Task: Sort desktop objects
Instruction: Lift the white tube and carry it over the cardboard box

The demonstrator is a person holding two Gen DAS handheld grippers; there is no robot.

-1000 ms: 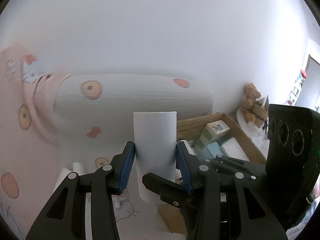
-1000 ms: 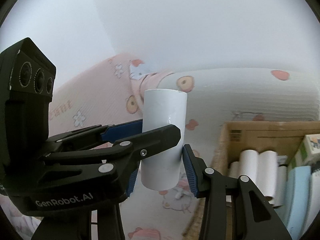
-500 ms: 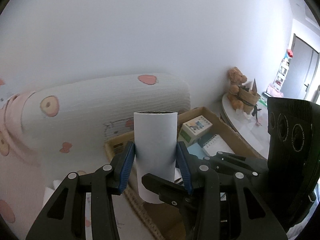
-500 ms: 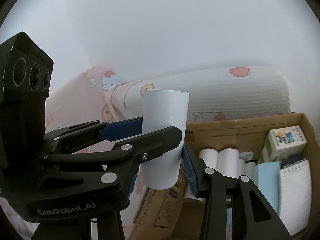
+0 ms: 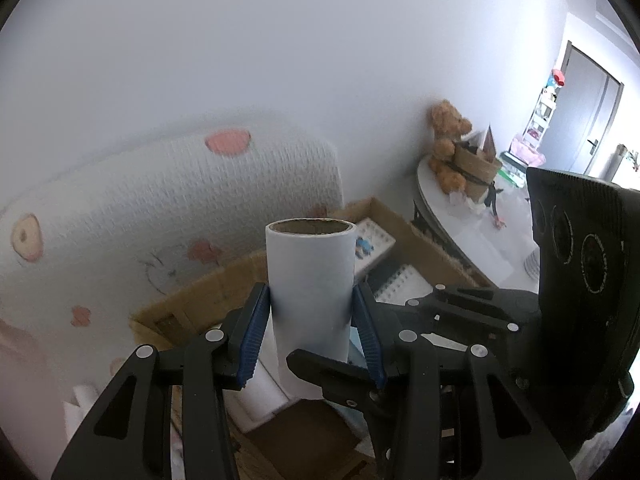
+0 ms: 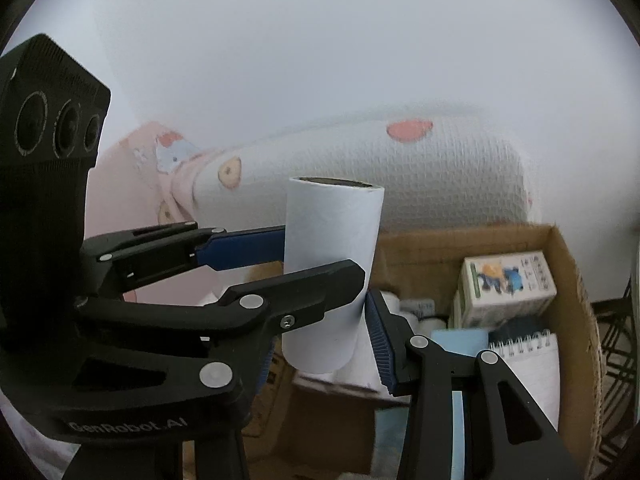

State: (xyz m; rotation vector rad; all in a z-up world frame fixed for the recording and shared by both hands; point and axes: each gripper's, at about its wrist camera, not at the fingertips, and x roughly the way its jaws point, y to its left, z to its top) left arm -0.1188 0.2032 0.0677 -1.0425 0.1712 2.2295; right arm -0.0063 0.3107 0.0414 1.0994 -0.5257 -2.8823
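White paper roll (image 5: 311, 300) upright, above near-left corner of cardboard box (image 6: 568, 256), clamped by both left gripper (image 5: 312, 332) and right gripper (image 6: 320, 316). More rolls (image 6: 400, 308) inside below. Judgement: lower level, release both together.

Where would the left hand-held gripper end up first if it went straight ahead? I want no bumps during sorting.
Probably the open brown cardboard box, past the upright white paper roll that the left hand-held gripper clamps; beyond it the white patterned cushion. Depth is unclear.
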